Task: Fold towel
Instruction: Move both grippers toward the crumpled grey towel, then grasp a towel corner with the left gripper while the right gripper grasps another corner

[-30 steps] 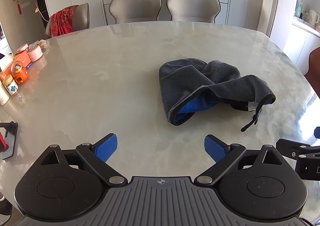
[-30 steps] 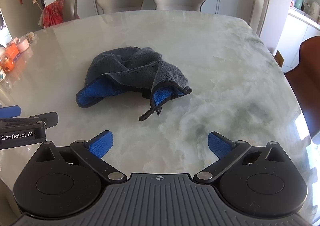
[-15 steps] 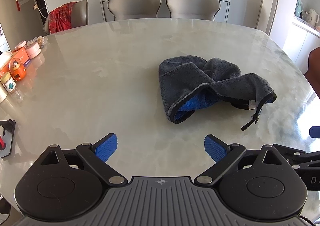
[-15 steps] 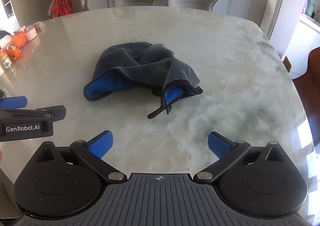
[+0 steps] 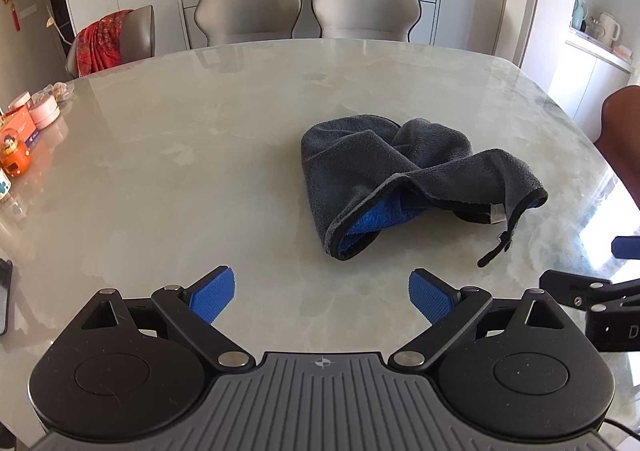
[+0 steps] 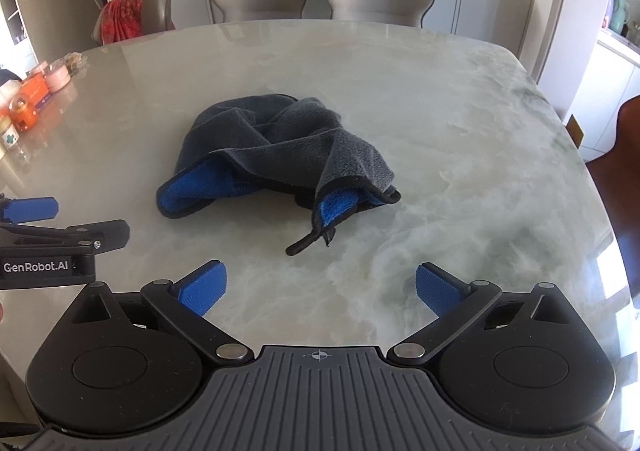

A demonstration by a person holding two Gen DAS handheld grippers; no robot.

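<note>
A crumpled grey towel (image 5: 404,167) with a blue inner side lies bunched on the marble table (image 5: 180,155); it also shows in the right wrist view (image 6: 280,155). A black hanging loop (image 6: 308,243) sticks out from its near right corner. My left gripper (image 5: 320,293) is open and empty, hovering short of the towel's near left edge. My right gripper (image 6: 320,287) is open and empty, just short of the loop. Each gripper shows at the edge of the other's view.
Small jars and an orange toy (image 5: 14,151) stand at the table's left edge. Two grey chairs (image 5: 304,7) stand behind the far edge, one with a red cloth (image 5: 100,43) at far left. A brown chair (image 6: 624,171) is at the right.
Both grippers have moved a little forward toward the towel and stay open. The towel has not moved.
</note>
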